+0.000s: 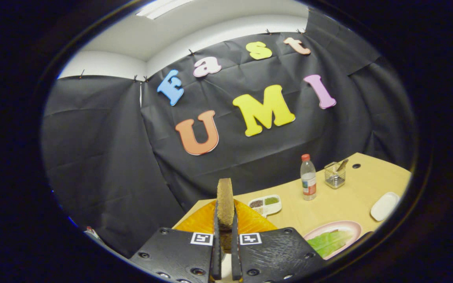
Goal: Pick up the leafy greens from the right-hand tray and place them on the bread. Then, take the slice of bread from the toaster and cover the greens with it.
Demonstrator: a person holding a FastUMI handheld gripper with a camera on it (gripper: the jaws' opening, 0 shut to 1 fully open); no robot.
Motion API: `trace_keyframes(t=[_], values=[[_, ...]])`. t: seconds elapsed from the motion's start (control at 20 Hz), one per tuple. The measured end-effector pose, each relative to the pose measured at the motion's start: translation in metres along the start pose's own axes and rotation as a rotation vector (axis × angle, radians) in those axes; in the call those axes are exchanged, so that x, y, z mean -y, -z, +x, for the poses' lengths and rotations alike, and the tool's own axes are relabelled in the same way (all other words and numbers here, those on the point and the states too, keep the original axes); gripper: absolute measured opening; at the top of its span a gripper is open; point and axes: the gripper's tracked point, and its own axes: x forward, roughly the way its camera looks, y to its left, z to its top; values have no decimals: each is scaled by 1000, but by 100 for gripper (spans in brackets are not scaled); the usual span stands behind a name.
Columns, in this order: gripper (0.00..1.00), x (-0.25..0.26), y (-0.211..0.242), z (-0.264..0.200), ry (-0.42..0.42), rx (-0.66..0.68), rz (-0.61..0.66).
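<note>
My gripper (225,230) is shut on a brown slice of bread (225,200), which stands edge-on and upright between the two black fingers and sticks up past their tips. Below and beyond the fingers lies an orange plate (250,222) on the wooden table. To the right of the fingers a pink plate (350,225) holds a green leaf (328,241). The toaster and any bread under the leaf are hidden from me.
On the wooden table (344,200) beyond the plates stand a small divided white dish of seasonings (265,204), a clear bottle with a red cap (308,177), a wire basket (334,175) and a white oval dish (384,206). Black cloth walls the booth behind.
</note>
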Motion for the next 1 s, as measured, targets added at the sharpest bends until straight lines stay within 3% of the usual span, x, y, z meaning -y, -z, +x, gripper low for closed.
trace_keyframes(t=[0.55, 1.0], values=[[10, 136, 32, -32, 201, -5, -50], [10, 169, 96, -29, 229, -93, -1]])
